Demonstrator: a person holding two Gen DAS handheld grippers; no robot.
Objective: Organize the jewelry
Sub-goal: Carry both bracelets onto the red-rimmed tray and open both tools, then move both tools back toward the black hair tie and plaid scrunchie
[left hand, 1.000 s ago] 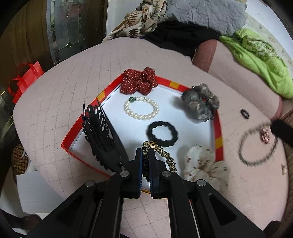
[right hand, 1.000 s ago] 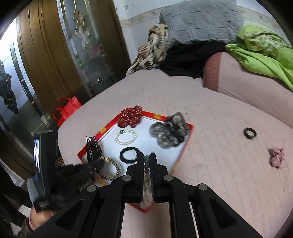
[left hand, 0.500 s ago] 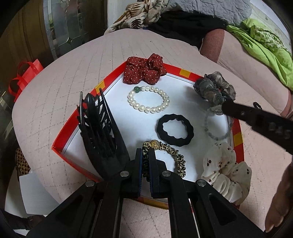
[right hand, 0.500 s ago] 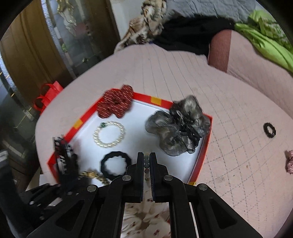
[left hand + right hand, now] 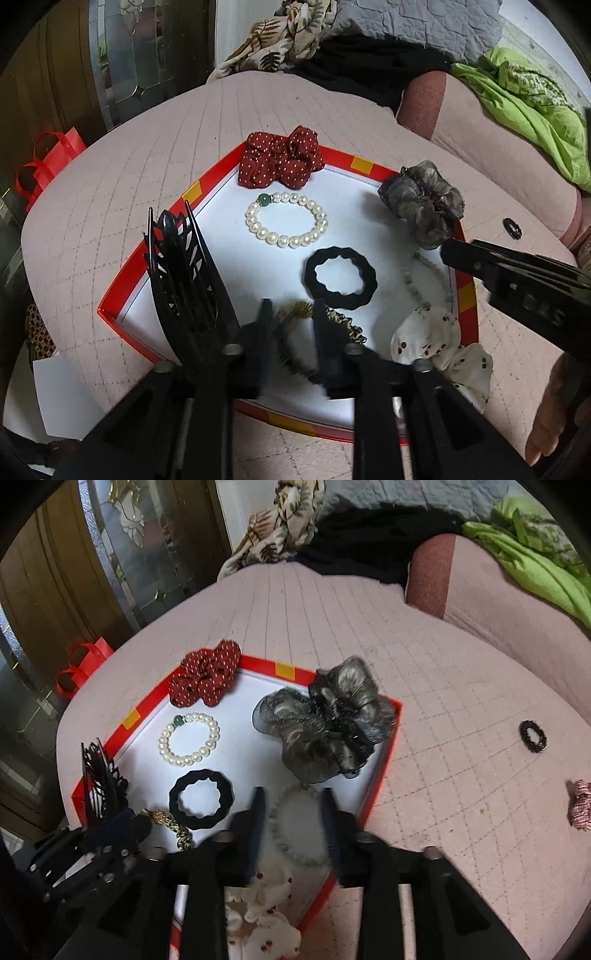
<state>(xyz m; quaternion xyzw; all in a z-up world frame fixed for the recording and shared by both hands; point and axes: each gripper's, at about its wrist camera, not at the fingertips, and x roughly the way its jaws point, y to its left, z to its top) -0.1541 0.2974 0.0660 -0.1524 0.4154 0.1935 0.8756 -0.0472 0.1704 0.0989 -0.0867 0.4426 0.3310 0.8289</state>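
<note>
A red-rimmed white tray [image 5: 369,168] [image 5: 284,670] lies on the pink quilted bed. In it lie a red dotted scrunchie [image 5: 280,157], a pearl bracelet [image 5: 286,221], a black hair tie [image 5: 340,277], a grey scrunchie [image 5: 424,203], a white cherry scrunchie [image 5: 443,343] and a black hair claw [image 5: 181,273]. My left gripper [image 5: 290,314] is open over a leopard hair tie [image 5: 340,321] lying in the tray. My right gripper [image 5: 293,801] is open over a grey bead bracelet [image 5: 291,830] lying in the tray; the bracelet also shows in the left wrist view [image 5: 424,280].
A small black hair tie [image 5: 532,736] and a pink scrunchie [image 5: 581,805] lie on the bed right of the tray. A red bag [image 5: 48,158] sits off the bed's left edge. Green cloth [image 5: 535,110] and pillows lie at the back.
Both grippers have opened. The left let go of the leopard hair tie and the right let go of the grey bead bracelet; both now lie in the tray.
</note>
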